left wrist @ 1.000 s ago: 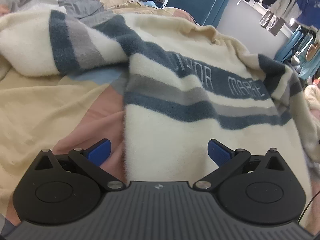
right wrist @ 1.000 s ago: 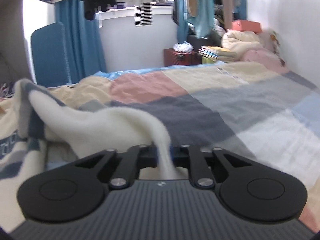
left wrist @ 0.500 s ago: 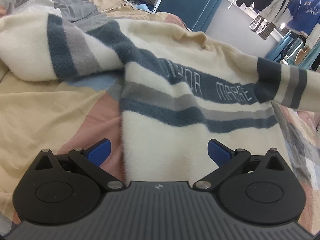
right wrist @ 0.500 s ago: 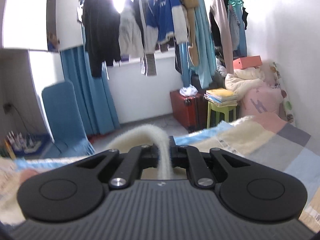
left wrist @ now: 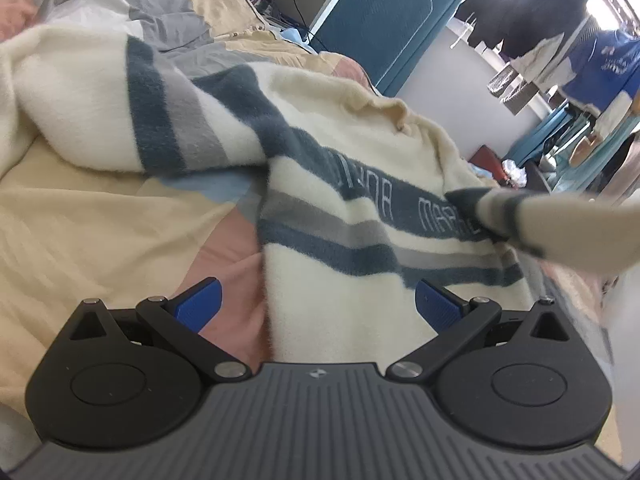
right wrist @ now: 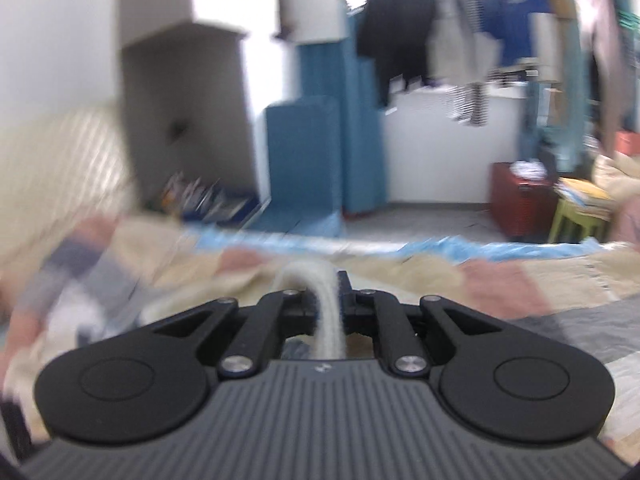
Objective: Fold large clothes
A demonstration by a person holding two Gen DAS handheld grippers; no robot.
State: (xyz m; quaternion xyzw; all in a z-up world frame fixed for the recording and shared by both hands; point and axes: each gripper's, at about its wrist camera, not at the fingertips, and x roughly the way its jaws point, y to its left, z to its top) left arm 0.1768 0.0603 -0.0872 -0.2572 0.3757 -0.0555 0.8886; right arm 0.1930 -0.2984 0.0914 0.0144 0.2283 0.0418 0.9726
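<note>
A large cream sweater (left wrist: 360, 184) with blue and grey stripes lies spread on the bed. Its left sleeve (left wrist: 120, 120) stretches out to the left. My left gripper (left wrist: 318, 306) is open and empty, hovering over the sweater's lower hem. The right sleeve (left wrist: 560, 232) is lifted and swings in over the sweater's body from the right, blurred. My right gripper (right wrist: 326, 306) is shut on the cream cuff of that sleeve (right wrist: 324, 312), which drapes back between the jaws.
The bed has a patchwork cover (left wrist: 100, 232) of cream, pink, blue and grey. A blue padded chair (right wrist: 304, 152) stands past the bed's edge. Clothes hang on a rack (right wrist: 460, 20) at the back. A red case (right wrist: 520, 200) and green stool (right wrist: 576, 212) stand right.
My right gripper has carried the right sleeve up and leftward over the sweater's body, turning its view left. My left gripper has barely moved.
</note>
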